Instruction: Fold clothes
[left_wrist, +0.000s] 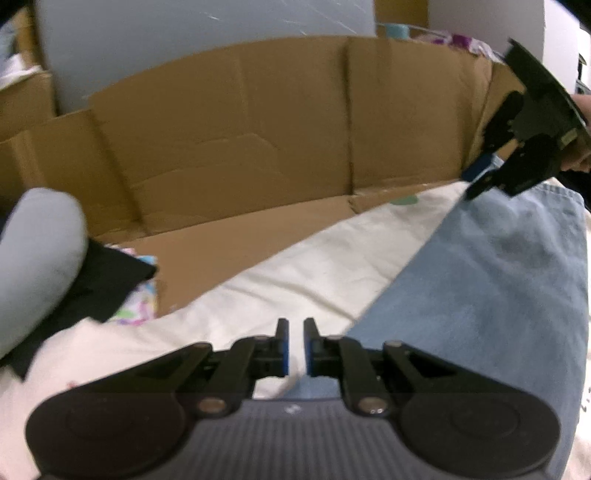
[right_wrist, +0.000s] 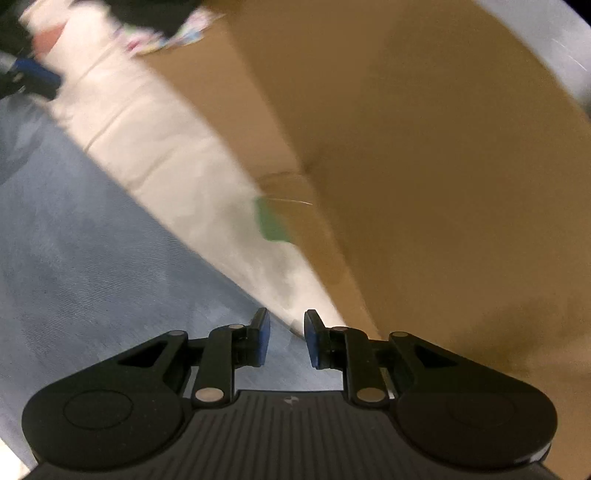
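Two garments on cardboard (left_wrist: 229, 251): denim (left_wrist: 491, 280) over cream cloth (left_wrist: 314, 273); black cloth (left_wrist: 103, 280) left.

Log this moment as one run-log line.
left gripper: empty, narrow gap | right gripper: open, empty | jeans: flat on cream cloth | cardboard: behind

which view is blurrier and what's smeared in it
Right wrist view is blurrier: the cardboard, cream cloth and green patch are streaked by motion. Left wrist view is only slightly soft, its cardboard wall bowed by fisheye; the denim reads clearly.
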